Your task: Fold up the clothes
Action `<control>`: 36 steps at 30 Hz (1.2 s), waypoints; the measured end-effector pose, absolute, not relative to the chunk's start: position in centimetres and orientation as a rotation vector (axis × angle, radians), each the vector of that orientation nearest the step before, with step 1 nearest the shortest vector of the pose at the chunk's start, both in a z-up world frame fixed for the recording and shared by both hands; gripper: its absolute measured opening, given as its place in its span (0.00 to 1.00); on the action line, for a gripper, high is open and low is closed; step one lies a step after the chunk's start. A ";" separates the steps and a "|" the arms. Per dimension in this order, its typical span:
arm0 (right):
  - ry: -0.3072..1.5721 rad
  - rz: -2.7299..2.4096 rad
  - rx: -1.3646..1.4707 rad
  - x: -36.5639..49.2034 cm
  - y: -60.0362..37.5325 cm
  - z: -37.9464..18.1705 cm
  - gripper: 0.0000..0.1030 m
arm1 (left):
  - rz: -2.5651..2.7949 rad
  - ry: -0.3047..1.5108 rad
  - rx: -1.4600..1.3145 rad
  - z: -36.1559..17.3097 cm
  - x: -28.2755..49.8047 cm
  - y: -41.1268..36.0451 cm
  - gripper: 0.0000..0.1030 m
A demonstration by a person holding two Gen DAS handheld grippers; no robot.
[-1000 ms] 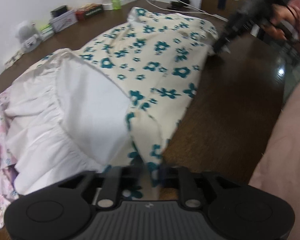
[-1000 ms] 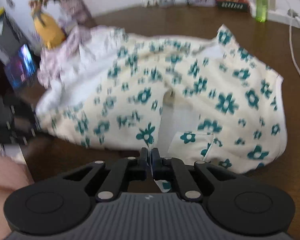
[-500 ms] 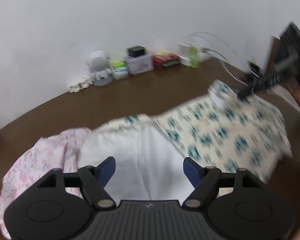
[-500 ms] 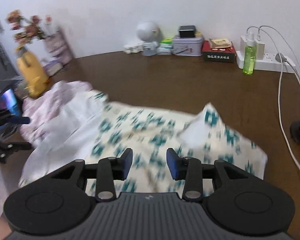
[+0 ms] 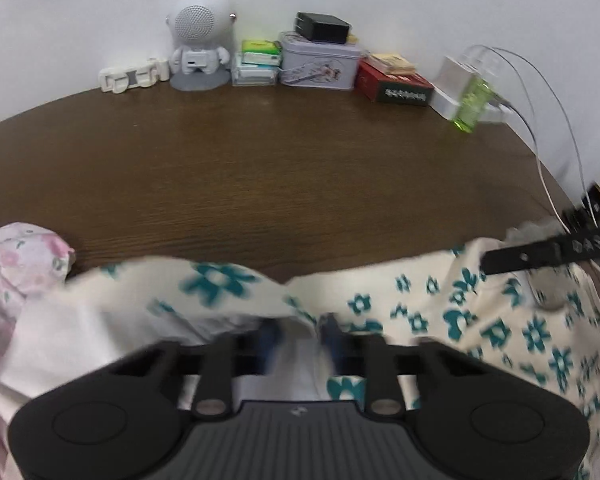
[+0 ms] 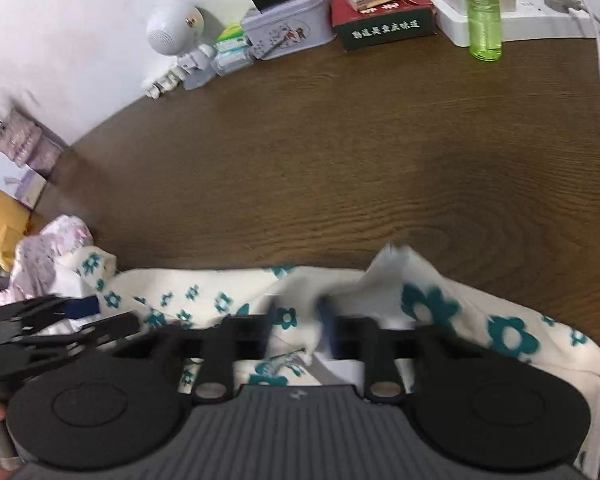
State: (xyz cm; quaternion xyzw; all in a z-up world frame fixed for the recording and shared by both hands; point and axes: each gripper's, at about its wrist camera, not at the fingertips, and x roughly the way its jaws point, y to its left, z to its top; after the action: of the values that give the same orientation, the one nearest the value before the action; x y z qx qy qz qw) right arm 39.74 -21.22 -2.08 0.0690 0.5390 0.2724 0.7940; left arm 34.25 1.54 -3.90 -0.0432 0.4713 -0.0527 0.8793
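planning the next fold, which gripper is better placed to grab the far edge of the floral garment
Right, probably. The right gripper has open fingers either side of a raised fold at the floral garment's far edge. The left gripper sits over its white lining.

both claws (image 5: 298,334) (image 6: 300,328) (left, right) parted, low

1. Cream cotton garment (image 5: 480,320) printed with teal flowers; plain white inside.
2. Crumpled pale pink floral cloth (image 5: 16,264).
3. Dark brown wood-grain table (image 5: 280,180).
4. Translucent lime-green plastic bottle (image 6: 482,20).
5. Red and dark green cardboard box (image 6: 384,20), white lettering.
6. Lavender metal tin (image 5: 318,66), illustrated side.
7. Black plastic grippers, blue pads (image 6: 86,306).
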 end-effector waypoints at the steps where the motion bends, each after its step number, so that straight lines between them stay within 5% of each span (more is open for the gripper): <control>1: 1.138 0.593 0.148 39.8 -21.2 -1.9 0.03 | -0.111 0.974 -0.100 -3.9 34.5 1.6 0.06; 10: 1.032 0.623 0.228 42.0 -21.8 -1.9 0.03 | -0.049 0.897 -0.201 -4.2 35.1 3.3 0.04; 14: 1.040 0.623 0.282 42.6 -22.0 -3.0 0.08 | -0.044 0.898 -0.199 -4.0 34.9 3.7 0.19; 18: 1.007 0.634 0.281 41.2 -23.3 -0.9 0.42 | -0.065 0.878 -0.121 -2.3 32.0 3.8 0.50; 21: 0.980 0.666 0.216 38.4 -24.5 0.9 0.42 | -0.127 0.876 -0.032 -1.2 28.5 3.5 0.51; 27: 1.029 0.724 0.137 33.0 -25.5 0.2 0.25 | -0.353 0.906 0.090 -1.1 21.7 0.1 0.48; 32: 1.069 0.772 0.071 28.6 -26.2 -0.4 0.25 | -0.427 0.938 0.188 -2.9 18.7 -3.4 0.39; 33: 1.077 0.781 0.057 27.7 -26.4 -0.5 0.22 | -0.420 0.948 0.196 -3.3 18.5 -3.6 0.37; 35: 1.094 0.800 0.047 26.4 -26.6 -0.8 0.00 | -0.401 0.957 0.183 -3.9 18.2 -3.5 0.37; 36: 1.100 0.807 0.054 26.2 -26.6 -0.9 0.01 | -0.393 0.958 0.170 -4.2 18.1 -3.3 0.37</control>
State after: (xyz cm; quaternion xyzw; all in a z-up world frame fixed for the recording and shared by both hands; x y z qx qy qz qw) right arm 26.19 -26.62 -0.94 0.0249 0.5082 0.3729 0.7759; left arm 18.14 -3.35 -4.15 0.0811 0.4574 -0.1878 0.8654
